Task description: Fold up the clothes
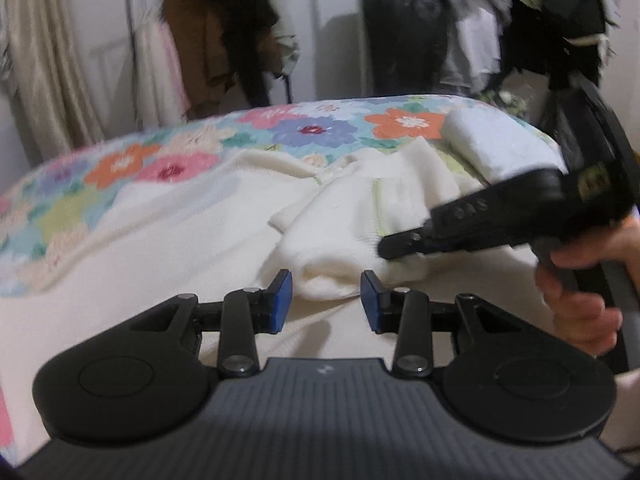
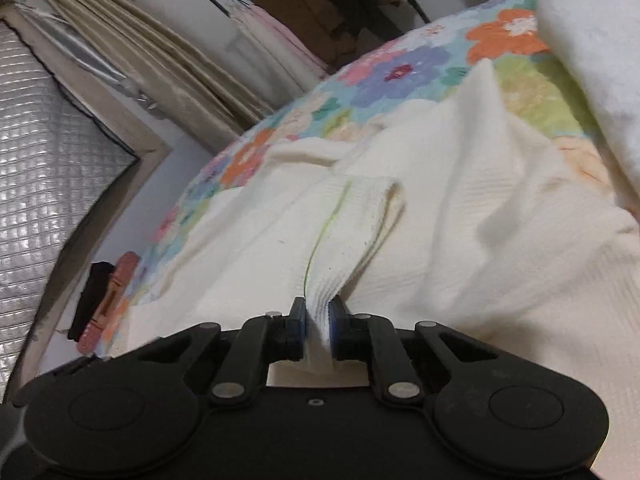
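Cream knit garment (image 2: 460,208): spread over the flowered bedspread (image 1: 120,168), rumpled, with a sleeve or edge bunched up in a soft roll at its middle
Green thread line (image 2: 320,236): runs along a seam of the garment, from the fold down to the right claw
Right claw (image 2: 317,330): narrow, its blue pads pinching a pleat of the garment between them; in the left wrist view its black body reaches over the garment from the right, with the person's hand (image 1: 580,280) gripping the handle
Left claw (image 1: 326,302): wide, pads apart, holding nothing, just on the near side of the garment's bunched roll, which sits between the fingertips and a little beyond
Folded white cloth (image 1: 500,148): on the bedspread beyond the garment, to its right
Clothes rack (image 1: 208,40): past the far edge of the garment's bed, hung with dark and brown coats
Curtain (image 2: 160,72): beige, left of the rack, by the window
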Motion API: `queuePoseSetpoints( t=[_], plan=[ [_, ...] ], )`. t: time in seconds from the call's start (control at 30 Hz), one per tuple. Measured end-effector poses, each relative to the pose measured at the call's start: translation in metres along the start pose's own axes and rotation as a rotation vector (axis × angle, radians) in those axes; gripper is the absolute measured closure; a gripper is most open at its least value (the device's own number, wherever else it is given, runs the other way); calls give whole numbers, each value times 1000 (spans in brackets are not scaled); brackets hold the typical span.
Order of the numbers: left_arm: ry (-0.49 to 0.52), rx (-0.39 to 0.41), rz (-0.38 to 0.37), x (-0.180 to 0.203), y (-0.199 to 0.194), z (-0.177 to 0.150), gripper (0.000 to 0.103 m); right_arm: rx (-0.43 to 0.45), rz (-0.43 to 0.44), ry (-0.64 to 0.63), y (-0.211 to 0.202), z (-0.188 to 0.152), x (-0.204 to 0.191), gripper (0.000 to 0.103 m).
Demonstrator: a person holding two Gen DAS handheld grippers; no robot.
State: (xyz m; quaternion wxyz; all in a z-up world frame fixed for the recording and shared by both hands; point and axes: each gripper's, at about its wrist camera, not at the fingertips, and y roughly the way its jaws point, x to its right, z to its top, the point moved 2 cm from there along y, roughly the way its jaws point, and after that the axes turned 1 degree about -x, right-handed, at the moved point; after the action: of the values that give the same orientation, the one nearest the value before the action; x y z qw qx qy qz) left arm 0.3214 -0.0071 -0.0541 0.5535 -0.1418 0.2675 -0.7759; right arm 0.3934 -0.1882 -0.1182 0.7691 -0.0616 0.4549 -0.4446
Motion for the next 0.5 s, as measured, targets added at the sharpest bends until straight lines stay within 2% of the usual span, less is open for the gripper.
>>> queuePoseSetpoints(
  t=[0.07,0.17,0.23,0.33,0.43,0.5],
  plan=[
    [29,16,-16,5,-3,0,59,21,20,-28,-4,2,-11,90],
    [54,31,-21,11,-5,3,50,44,95,-59,-16,10,-34,91],
    [84,46,21,18,-4,7,45,34,161,-92,-22,14,-51,91],
    [129,86,108,29,-4,13,40,11,161,-144,-25,16,-68,91],
    [128,108,180,30,-1,18,39,-5,194,-137,-26,18,-72,91],
    [92,102,185,26,5,22,44,-39,253,-109,-23,18,-68,91]
  ],
)
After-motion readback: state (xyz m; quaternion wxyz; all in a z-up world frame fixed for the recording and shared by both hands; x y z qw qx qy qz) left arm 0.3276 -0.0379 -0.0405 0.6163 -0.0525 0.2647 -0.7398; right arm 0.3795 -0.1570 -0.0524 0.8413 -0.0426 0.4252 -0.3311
